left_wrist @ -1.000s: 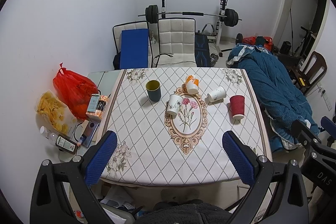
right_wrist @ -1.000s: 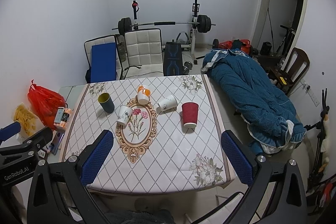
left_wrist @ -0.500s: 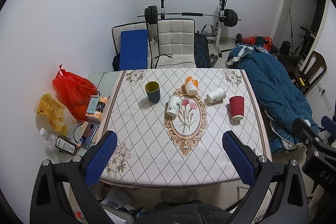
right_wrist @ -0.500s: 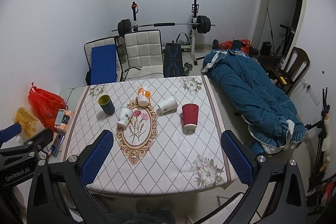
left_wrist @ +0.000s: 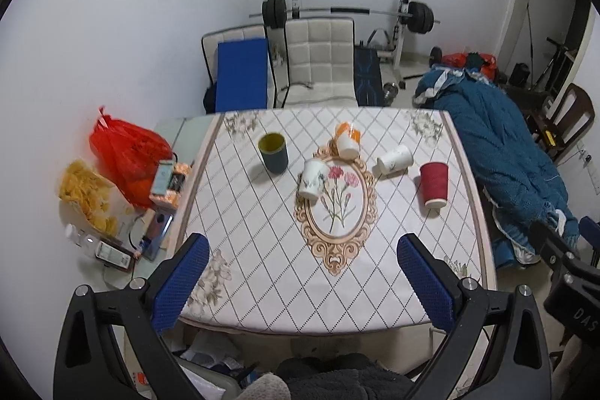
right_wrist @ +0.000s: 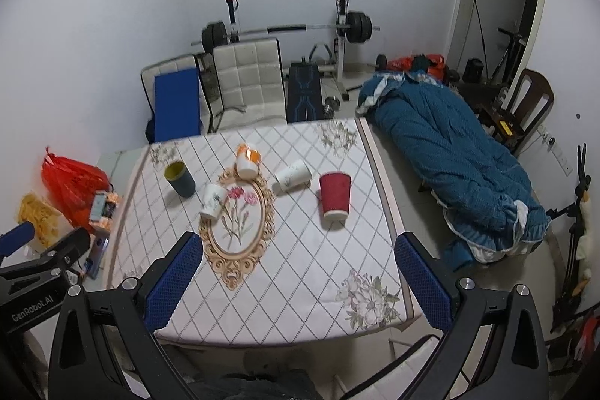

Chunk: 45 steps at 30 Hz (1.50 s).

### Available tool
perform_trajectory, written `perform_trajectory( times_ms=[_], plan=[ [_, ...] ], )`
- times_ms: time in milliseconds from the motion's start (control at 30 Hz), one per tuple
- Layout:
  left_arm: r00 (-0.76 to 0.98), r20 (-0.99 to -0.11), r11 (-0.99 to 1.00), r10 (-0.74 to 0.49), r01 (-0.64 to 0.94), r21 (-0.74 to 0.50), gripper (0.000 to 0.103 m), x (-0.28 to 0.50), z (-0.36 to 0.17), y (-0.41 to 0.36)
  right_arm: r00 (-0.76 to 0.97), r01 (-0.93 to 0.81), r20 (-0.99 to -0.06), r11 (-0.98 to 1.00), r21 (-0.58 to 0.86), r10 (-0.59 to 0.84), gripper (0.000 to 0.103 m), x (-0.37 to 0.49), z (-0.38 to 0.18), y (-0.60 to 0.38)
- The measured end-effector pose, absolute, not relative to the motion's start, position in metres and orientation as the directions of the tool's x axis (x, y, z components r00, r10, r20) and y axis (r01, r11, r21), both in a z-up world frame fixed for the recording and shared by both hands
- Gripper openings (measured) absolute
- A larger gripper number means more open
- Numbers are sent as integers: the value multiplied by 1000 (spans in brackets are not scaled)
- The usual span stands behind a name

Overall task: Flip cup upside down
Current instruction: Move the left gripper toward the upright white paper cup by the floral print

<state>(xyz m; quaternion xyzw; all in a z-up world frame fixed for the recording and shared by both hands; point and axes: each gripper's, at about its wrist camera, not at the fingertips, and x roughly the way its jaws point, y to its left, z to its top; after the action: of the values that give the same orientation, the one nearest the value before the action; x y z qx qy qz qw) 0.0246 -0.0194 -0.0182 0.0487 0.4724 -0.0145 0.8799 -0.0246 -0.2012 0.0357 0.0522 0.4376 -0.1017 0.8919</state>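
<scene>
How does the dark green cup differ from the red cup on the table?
The dark green cup stands upright with its mouth up, showing a yellowish inside; the red cup is upside down, rim on the tablecloth. The green one is at the left, the red at the right. Both stand apart from other cups.

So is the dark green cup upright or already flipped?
Upright. The dark green cup stands on the table with its open mouth up, the yellowish inside visible in both views. Neither pair of tongs is near it.
</scene>
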Motion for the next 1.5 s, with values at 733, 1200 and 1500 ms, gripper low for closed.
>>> perform_trajectory(
  times_ms=[733, 1200, 1500],
  plan=[
    [269, -949, 974, 167, 102, 200, 103, 107, -193, -77, 174, 202, -983, 979, -29, -65, 103, 46, -231, -271],
    [187, -958, 929, 216, 262, 261, 103, 213, -276, -122, 4, 345, -998, 937, -50, -55, 103, 98, -317, -319],
    [283, -932, 766, 228, 539, 351, 103, 279, -302, -179, -63, 369, -996, 926, -85, -66, 103, 134, -353, -335]
  ],
)
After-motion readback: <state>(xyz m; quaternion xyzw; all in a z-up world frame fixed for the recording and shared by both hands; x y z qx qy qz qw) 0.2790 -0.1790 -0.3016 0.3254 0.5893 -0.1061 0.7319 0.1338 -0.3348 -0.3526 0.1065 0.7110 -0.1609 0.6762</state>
